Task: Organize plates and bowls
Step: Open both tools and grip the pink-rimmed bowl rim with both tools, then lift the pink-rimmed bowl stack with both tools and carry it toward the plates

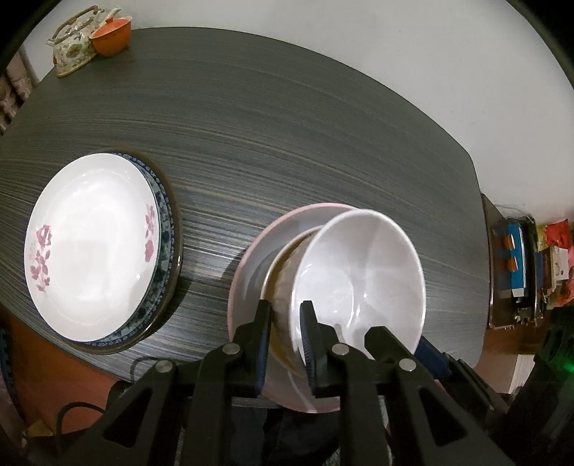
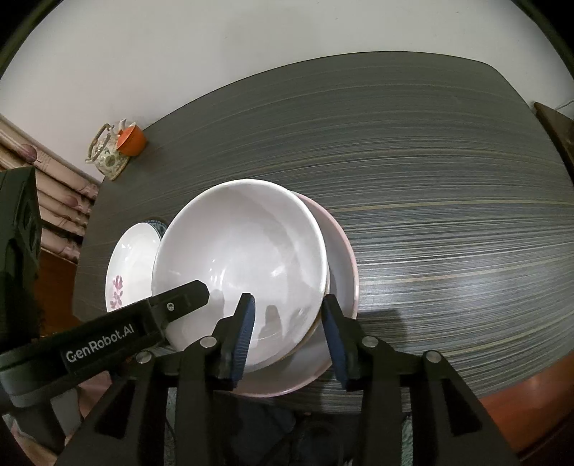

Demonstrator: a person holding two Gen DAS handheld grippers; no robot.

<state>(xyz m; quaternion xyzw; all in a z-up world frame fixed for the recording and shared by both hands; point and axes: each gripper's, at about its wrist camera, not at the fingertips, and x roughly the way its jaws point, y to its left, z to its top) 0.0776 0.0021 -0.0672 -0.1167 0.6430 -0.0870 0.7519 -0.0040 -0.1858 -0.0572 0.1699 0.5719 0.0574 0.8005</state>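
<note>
A white bowl (image 1: 362,272) (image 2: 244,258) hangs tilted over a brown-rimmed bowl (image 1: 283,269) that sits in a pink plate (image 1: 251,272) (image 2: 340,251) at the table's near edge. My left gripper (image 1: 285,344) is shut on the white bowl's near rim, one finger inside, one outside. My right gripper (image 2: 288,337) straddles the opposite rim with its jaws apart, open. The left gripper's finger also shows in the right wrist view (image 2: 179,301). A white plate with pink flowers (image 1: 93,247) (image 2: 131,265) lies on a blue-patterned plate (image 1: 165,222) at the left.
A floral teapot (image 1: 71,46) (image 2: 106,150) and an orange cup (image 1: 109,34) (image 2: 131,139) stand at the table's far left corner. The dark striped table (image 1: 287,125) stretches to a white wall. A cluttered shelf (image 1: 520,265) stands to the right.
</note>
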